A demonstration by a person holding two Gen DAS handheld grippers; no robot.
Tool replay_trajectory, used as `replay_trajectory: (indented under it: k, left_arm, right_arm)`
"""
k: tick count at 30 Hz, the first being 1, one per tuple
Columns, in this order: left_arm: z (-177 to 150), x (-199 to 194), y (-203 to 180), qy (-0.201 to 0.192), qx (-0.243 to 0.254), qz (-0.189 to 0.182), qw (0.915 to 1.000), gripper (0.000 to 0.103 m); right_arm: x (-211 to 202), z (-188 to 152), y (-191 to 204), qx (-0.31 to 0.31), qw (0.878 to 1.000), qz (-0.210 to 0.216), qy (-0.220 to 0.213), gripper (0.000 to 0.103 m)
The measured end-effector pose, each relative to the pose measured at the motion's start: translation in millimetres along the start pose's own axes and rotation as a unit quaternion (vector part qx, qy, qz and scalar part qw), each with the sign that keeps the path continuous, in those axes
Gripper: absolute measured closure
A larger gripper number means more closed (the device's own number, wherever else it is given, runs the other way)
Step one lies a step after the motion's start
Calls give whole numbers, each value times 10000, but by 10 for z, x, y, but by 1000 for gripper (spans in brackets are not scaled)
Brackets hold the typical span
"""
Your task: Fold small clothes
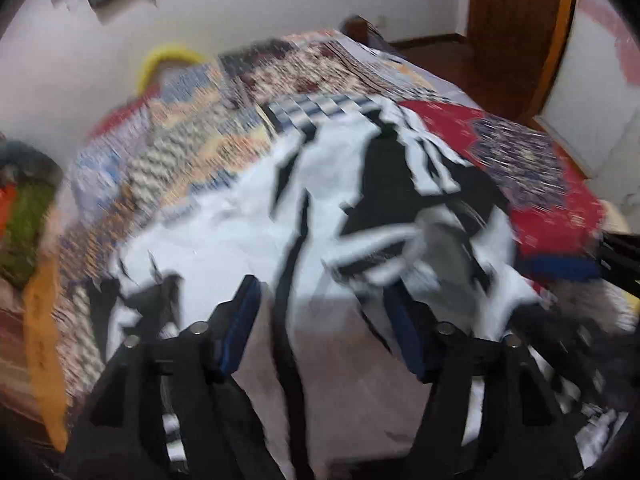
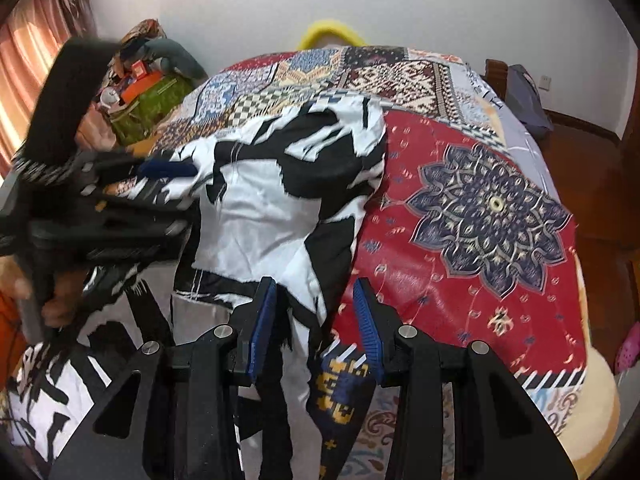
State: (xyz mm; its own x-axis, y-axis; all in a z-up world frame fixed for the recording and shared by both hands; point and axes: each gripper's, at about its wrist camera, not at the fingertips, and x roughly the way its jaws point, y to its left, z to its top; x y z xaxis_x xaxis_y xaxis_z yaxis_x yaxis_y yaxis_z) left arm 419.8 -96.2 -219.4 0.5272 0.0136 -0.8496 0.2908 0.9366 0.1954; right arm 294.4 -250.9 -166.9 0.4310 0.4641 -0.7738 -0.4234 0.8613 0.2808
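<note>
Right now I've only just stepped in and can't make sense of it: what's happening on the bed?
A person is folding a black-and-white patterned garment spread on a bed with a patchwork bedspread, holding a two-finger tool in each hand. The right tool is open, hovering over the garment's near edge. The left tool is open too, above the cloth; its view is blurred. Neither visibly grips fabric.

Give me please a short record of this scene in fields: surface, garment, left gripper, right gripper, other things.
surface: bed with patchwork quilt
garment: black-and-white garment, spread rumpled on the quilt
left gripper: left gripper open, above the garment, view blurred
right gripper: right gripper open, over the garment's near edge
other things: yellow ring behind the bed; curtain at left
</note>
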Motion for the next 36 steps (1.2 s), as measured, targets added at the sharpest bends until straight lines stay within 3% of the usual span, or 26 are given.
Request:
replay_trajectory:
  k: [2,4,7,9,13,16,22,27,30,36]
  left_arm:
    - [102,67,63,-85,-90,169,9998,59]
    - [197,147,193,-24,-357,203,9992,63]
    - [268,253,397,79,-568,589,9966,68]
    - [250,265,544,189,-757,470,9958,68]
    - [178,11,681,-23,-757,424,9962,68]
    - [161,-217,708,-134,-870,17,9961,67]
    - [229,-383,388,-327,-676,-540,9957,42]
    - [162,-92,151,52,-618,-596,9963,41]
    - [26,105,110,273,-532,-338,9976,41]
    - [-227,-3,328,267,-640,-311,9971,39]
  right_arm:
    - [17,-50,18,-25,10000,42,57,67]
    - [35,-105,36,-67,9999,48,113,67]
    - [51,-153,73,-193,9997,-15,159,67]
    - [42,-155,84,-247,9995,-34,212,67]
    - [-66,-103,100,-299,9994,-70,148,67]
    - [-215,-10,114,-303,9994,-100,-128,67]
    - [-251,231,113,-344,9981,-293,-420,67]
    - [18,134,94,-273,9989,-382,-64,67]
    - [64,27,104,-337,9987,-385,20,67]
    - [19,-82,148,-537,9974,-414,246,67]
